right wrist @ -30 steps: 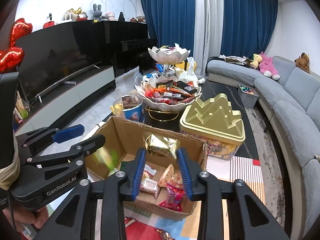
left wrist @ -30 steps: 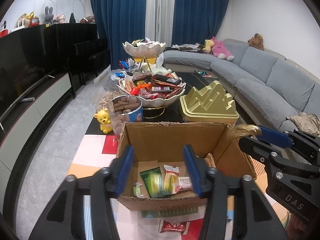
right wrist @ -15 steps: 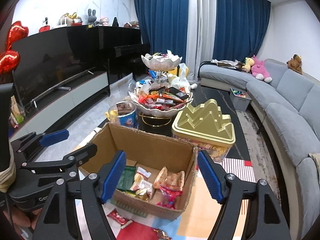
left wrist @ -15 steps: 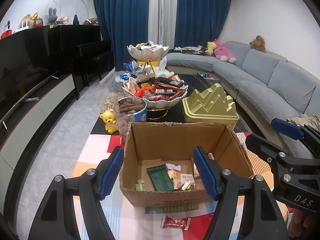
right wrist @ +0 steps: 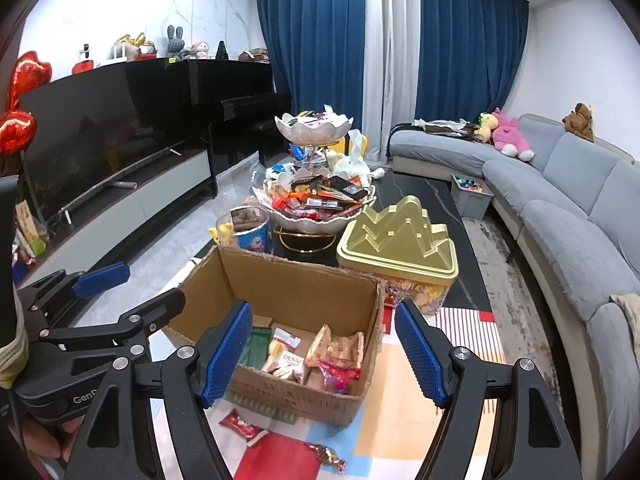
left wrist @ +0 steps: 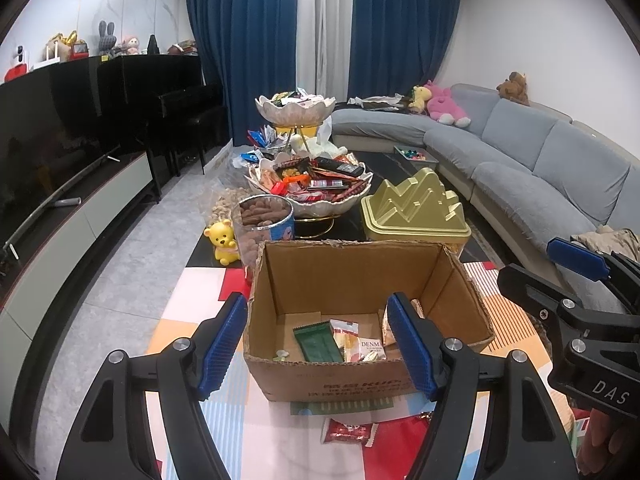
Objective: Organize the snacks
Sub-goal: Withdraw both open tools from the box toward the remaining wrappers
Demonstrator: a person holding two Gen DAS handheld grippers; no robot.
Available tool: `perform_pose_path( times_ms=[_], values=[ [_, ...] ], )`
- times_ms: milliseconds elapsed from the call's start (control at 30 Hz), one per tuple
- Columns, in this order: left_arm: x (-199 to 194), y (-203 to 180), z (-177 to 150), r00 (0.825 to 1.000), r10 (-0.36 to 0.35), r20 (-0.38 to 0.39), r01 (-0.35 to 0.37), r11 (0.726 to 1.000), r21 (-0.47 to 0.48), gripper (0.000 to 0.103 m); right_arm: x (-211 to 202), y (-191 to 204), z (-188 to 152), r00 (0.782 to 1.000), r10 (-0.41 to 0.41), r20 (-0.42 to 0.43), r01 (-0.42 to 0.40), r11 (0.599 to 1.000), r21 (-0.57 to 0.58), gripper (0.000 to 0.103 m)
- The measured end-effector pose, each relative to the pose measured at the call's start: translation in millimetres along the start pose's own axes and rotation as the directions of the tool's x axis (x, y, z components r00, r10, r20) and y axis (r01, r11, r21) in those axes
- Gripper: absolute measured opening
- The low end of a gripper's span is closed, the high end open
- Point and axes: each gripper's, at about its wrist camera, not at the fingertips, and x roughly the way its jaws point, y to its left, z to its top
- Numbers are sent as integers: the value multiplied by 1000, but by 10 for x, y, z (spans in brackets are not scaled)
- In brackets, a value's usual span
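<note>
An open cardboard box (left wrist: 360,272) (right wrist: 296,284) stands on a colourful mat and holds several snack packets (left wrist: 348,340) (right wrist: 320,356), among them a green one (left wrist: 318,344). My left gripper (left wrist: 318,344) is open and empty, held above the box's near side. My right gripper (right wrist: 324,354) is open and empty, held over the box. A red snack packet (left wrist: 348,434) (right wrist: 240,428) lies on the mat in front of the box. Another wrapped snack (right wrist: 326,454) lies nearby.
Behind the box stand a tiered bowl of snacks (left wrist: 308,188) (right wrist: 316,204), a gold mountain-shaped tin (left wrist: 416,212) (right wrist: 396,240), a clear tub of brown snacks (left wrist: 264,224) and a yellow bear toy (left wrist: 222,242). A grey sofa (left wrist: 540,160) runs along the right, a TV unit (left wrist: 60,220) along the left.
My right gripper opened and let a gold packet drop into the box. My left gripper opened wider. Both grippers pulled back and up from the box.
</note>
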Motion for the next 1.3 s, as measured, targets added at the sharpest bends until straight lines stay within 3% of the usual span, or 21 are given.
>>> perform_pose_path(
  times_ms=[700,1300],
  values=[
    [-62,-65,-358,1000,-14,-19,14,999,35,74,-111,-39,-309,999,-41,-7,41,999,22,75],
    [153,-163,-790,995,-48,-83,52,997,50,83,65,-128,-732,995,-47,-85,51,998,39,74]
  ],
)
